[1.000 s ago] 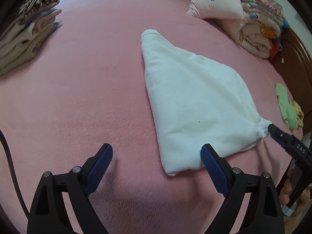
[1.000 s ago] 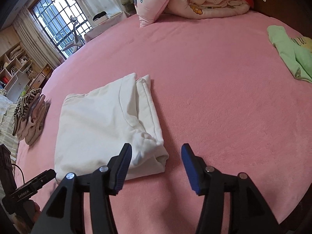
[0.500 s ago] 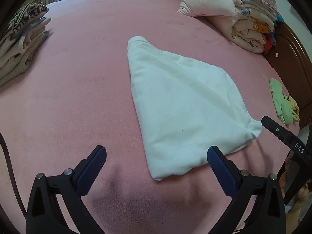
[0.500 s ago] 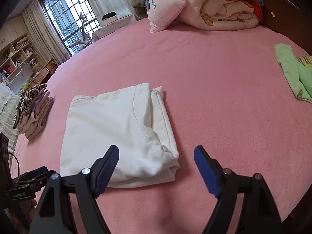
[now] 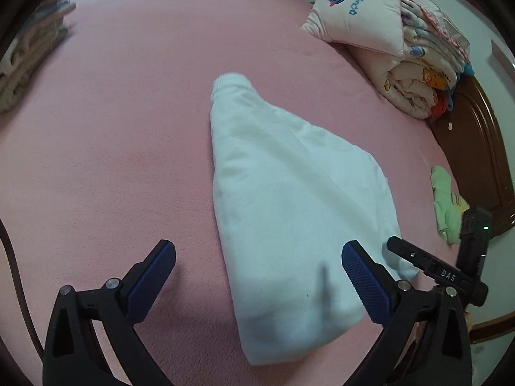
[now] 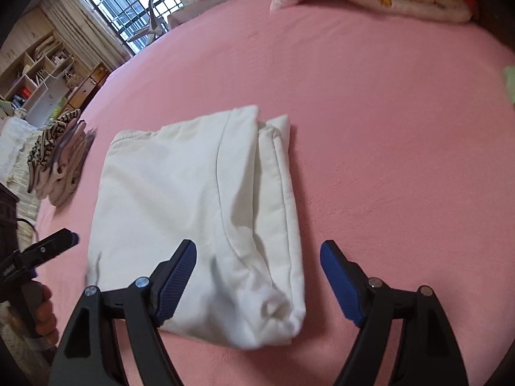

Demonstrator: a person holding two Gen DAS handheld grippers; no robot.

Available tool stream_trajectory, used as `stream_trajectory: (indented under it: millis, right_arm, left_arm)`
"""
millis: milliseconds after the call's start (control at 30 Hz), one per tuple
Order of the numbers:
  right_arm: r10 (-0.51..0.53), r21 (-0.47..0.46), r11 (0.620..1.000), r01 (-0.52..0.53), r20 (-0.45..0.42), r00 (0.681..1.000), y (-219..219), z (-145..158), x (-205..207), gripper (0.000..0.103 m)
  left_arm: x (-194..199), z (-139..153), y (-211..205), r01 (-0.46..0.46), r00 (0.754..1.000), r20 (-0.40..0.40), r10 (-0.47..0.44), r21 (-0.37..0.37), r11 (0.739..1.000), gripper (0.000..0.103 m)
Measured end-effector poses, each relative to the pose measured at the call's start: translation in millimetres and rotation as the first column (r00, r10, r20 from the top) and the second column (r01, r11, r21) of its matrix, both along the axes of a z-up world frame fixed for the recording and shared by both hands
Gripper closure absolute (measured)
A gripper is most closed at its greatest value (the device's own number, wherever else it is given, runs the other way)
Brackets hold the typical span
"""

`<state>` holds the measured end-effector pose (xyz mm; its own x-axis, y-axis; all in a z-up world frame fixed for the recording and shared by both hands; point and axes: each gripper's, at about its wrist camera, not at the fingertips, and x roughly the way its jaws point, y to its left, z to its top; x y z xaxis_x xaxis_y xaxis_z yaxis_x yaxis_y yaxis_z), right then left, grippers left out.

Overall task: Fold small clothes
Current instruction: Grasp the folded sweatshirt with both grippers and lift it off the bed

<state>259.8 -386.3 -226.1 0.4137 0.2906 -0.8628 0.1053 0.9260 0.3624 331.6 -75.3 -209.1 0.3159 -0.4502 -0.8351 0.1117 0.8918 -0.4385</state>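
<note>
We see the white garment (image 5: 289,199) folded into a tapering wedge, lying mid-frame on the pink bed (image 5: 122,122). Our left gripper (image 5: 257,276) gapes wide and holds nothing; the right gripper (image 6: 257,276) (less wide) also stands released, straddling the near corner. Both have moved closer since a second ago.

A wide bed covered in a pink fleece sheet (image 6: 370,122) fills most of both views. At its head stands a dark brown wooden headboard (image 5: 476,167), with a pale wall behind it. A pink pillow (image 5: 360,22) leans on a rolled cartoon-print quilt (image 5: 425,74) there. Across the room, daylight comes through a barred window (image 6: 128,3) hung with pale curtains (blurred at the edges). A light wooden bookshelf (image 6: 38,70) stands beside it.
</note>
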Motion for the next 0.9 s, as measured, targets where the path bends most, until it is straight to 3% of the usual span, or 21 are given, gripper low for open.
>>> stream_trajectory:
  millis: [200,267,367,400,467,533,600,733,900]
  right_arm:
    - [0.036,0.112,0.993,-0.034,-0.01,0.999,-7.6,-22.3,16.2,0.022]
    - [0.056,0.136,0.989,-0.056,0.0,0.998,-3.3,-23.5,21.3,0.022]
    - [0.107,0.189,0.976,-0.104,-0.009,0.994,9.7,-28.2,31.0,0.042]
    - [0.11,0.176,0.979,-0.106,-0.014,0.994,14.0,-28.9,34.2,0.047]
    - [0.112,0.16,0.981,-0.109,-0.01,0.994,18.5,-27.8,34.7,0.058]
    - [0.101,0.171,0.98,-0.099,-0.002,0.995,18.0,-23.7,30.2,0.077]
    - [0.094,0.158,0.983,-0.096,0.016,0.995,20.5,-16.3,24.3,0.081]
    - [0.096,0.074,0.992,-0.1,0.064,0.993,37.4,5.6,5.1,0.084]
    - [0.096,-0.026,0.995,-0.093,0.117,0.989,68.3,33.8,-33.1,0.084]
  left_arm:
    - [7.4,-37.4,2.0,-0.031,0.994,-0.109,0.021,-0.084,0.996,0.002]
    - [4.9,-41.7,-1.8,-0.033,0.995,-0.095,0.026,-0.079,0.996,0.002]
    - [3.1,-42.4,-10.5,-0.013,0.997,-0.078,0.006,-0.086,0.996,0.02]
    - [2.6,-42.6,-15.2,0.004,0.998,-0.069,-0.01,-0.092,0.996,0.039]
    - [-1.5,-37.1,-24.3,0.007,0.999,-0.037,-0.008,-0.031,0.999,0.047]
    - [-6.4,-30.2,-27.1,0.009,1.0,-0.002,-0.009,0.0,1.0,0.063]
    - [-12.6,-20.7,-28.2,0.016,0.999,0.034,-0.017,0.024,1.0,0.071]
    - [-29.4,-1.5,-30.9,0.029,0.996,0.08,-0.035,0.077,0.997,0.077]
    - [-65.3,26.4,-20.5,0.041,0.991,0.124,-0.058,0.139,0.989,0.078]
